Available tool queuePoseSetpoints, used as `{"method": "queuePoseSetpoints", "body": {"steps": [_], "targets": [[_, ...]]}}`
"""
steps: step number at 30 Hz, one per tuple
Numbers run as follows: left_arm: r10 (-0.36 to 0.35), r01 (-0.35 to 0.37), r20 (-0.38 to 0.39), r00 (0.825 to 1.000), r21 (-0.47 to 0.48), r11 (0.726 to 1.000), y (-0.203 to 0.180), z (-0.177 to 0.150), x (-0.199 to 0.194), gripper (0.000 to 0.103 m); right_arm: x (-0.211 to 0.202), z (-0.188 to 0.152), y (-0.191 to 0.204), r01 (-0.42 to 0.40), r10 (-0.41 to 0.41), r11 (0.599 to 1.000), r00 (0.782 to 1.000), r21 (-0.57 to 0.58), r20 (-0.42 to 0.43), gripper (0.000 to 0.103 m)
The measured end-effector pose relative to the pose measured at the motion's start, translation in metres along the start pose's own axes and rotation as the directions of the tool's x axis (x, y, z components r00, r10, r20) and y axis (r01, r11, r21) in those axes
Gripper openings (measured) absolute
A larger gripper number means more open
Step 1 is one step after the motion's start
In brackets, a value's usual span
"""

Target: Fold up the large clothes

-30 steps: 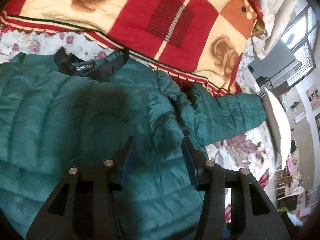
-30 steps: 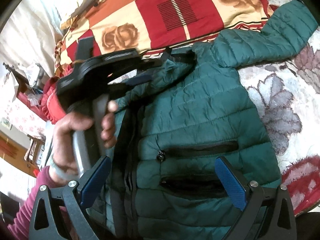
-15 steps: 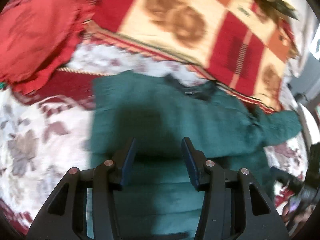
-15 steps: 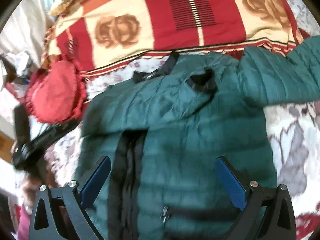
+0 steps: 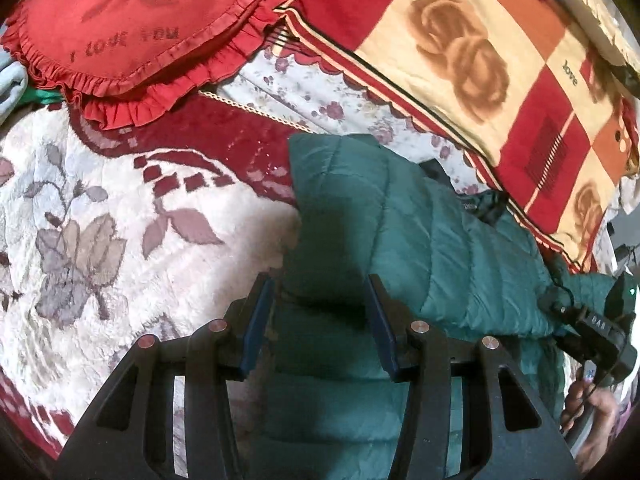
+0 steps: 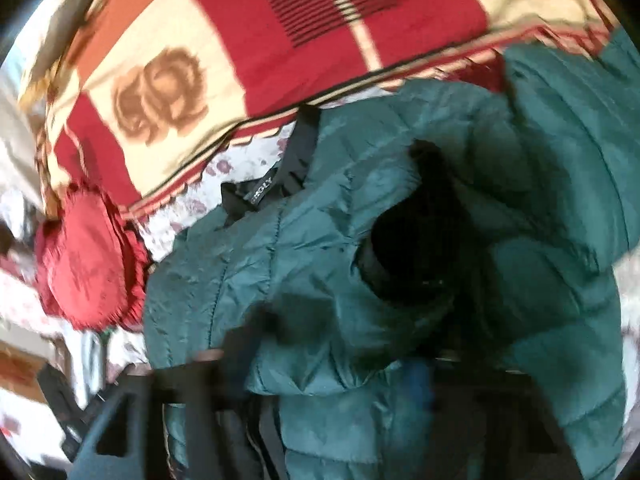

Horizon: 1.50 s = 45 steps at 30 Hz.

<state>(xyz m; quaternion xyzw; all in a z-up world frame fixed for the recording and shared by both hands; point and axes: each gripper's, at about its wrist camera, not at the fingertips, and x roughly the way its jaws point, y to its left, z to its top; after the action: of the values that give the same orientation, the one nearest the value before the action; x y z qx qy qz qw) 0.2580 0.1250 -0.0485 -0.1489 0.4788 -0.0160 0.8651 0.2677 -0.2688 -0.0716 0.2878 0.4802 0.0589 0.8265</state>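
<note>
The right hand-held gripper (image 6: 340,364) is closing with the green jacket's (image 6: 400,280) folded sleeve between its jaws (likely to tuck it); the left hand-held gripper (image 5: 318,320), half open and empty, straddles the jacket's side edge.

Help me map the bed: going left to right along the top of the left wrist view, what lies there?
Red heart-shaped cushion → small-flowered white sheet → red and cream rose-patterned blanket.

The left tool (image 5: 318,320) is a black frame with blue pads (image 5: 256,320) and silver screws (image 5: 218,325).
</note>
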Motion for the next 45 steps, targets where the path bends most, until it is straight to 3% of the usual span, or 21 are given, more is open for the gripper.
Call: {"method": "queuePoseSetpoints", "body": {"steps": [1, 4, 8, 12, 14, 15, 17, 18, 19, 20, 23, 26, 31, 34, 36, 39, 45], "targets": [[0.000, 0.000, 0.007, 1.000, -0.008, 1.000, 0.000, 0.002, 0.000, 0.046, -0.002, 0.001, 0.005, 0.014, -0.013, 0.999, 1.000, -0.039, 0.013, 0.031], [-0.006, 0.007, 0.030, 1.000, -0.029, 1.000, 0.000, 0.009, 0.000, 0.046, -0.024, 0.005, 0.019, 0.067, -0.052, 0.988, 0.993, -0.139, 0.110, 0.017], [-0.003, 0.004, 0.041, 0.999, -0.033, 0.999, -0.010, 0.016, 0.007, 0.047, -0.041, 0.016, 0.016, 0.130, -0.098, 0.977, 0.977, -0.168, 0.187, 0.015], [0.009, -0.008, 0.028, 1.000, -0.030, 1.000, -0.019, 0.016, 0.022, 0.046, -0.029, 0.025, 0.000, 0.282, -0.239, 0.945, 0.942, -0.169, 0.237, 0.015], [0.023, -0.023, 0.006, 1.000, -0.011, 1.000, -0.024, 0.014, 0.032, 0.046, -0.011, 0.028, -0.017, 0.255, -0.231, 0.957, 0.958, -0.137, 0.169, 0.015], [0.032, -0.032, -0.006, 0.999, -0.001, 0.999, -0.026, 0.013, 0.037, 0.046, -0.004, 0.029, -0.028, 0.231, -0.218, 0.968, 0.968, -0.098, 0.123, 0.017], [0.048, -0.048, -0.015, 0.999, 0.018, 0.999, -0.030, 0.011, 0.043, 0.047, -0.005, 0.028, -0.040, 0.227, -0.223, 0.972, 0.971, -0.053, 0.083, 0.048], [0.053, -0.052, -0.006, 0.999, 0.023, 0.998, -0.030, 0.010, 0.043, 0.046, -0.012, 0.024, -0.040, 0.238, -0.232, 0.970, 0.967, -0.051, 0.106, 0.071], [0.053, -0.053, 0.003, 0.999, 0.024, 0.998, -0.031, 0.010, 0.042, 0.047, -0.021, 0.022, -0.039, 0.266, -0.257, 0.962, 0.957, -0.053, 0.135, 0.082], [0.050, -0.050, 0.012, 0.999, 0.026, 0.998, -0.031, 0.011, 0.040, 0.047, -0.033, 0.019, -0.035, 0.298, -0.283, 0.953, 0.944, -0.065, 0.170, 0.082], [0.039, -0.040, 0.027, 0.999, 0.018, 0.999, -0.034, 0.015, 0.037, 0.046, -0.057, 0.016, -0.016, 0.303, -0.271, 0.946, 0.935, -0.115, 0.228, 0.082], [0.033, -0.034, 0.044, 0.998, 0.019, 0.999, -0.041, 0.019, 0.038, 0.047, -0.059, 0.018, 0.016, 0.291, -0.235, 0.930, 0.940, -0.223, 0.247, 0.082], [0.099, -0.103, 0.051, 0.994, 0.078, 0.992, -0.056, 0.018, 0.055, 0.047, -0.017, 0.020, 0.053, 0.293, -0.229, 0.885, 0.951, -0.361, 0.209, 0.080], [0.136, -0.142, 0.058, 0.989, 0.109, 0.984, -0.059, 0.016, 0.066, 0.048, 0.015, 0.023, 0.051, 0.306, -0.258, 0.880, 0.950, -0.364, 0.175, 0.079], [0.147, -0.153, 0.065, 0.987, 0.113, 0.982, -0.057, 0.014, 0.073, 0.056, 0.033, 0.024, 0.045, 0.316, -0.277, 0.883, 0.948, -0.348, 0.158, 0.076], [0.154, -0.162, 0.079, 0.985, 0.113, 0.980, -0.053, 0.011, 0.082, 0.064, 0.057, 0.022, 0.040, 0.338, -0.304, 0.873, 0.941, -0.352, 0.150, 0.076], [0.132, -0.137, 0.069, 0.989, 0.075, 0.988, -0.044, 0.005, 0.091, 0.068, 0.060, 0.021, 0.039, 0.358, -0.331, 0.862, 0.934, -0.359, 0.136, 0.076]]}}
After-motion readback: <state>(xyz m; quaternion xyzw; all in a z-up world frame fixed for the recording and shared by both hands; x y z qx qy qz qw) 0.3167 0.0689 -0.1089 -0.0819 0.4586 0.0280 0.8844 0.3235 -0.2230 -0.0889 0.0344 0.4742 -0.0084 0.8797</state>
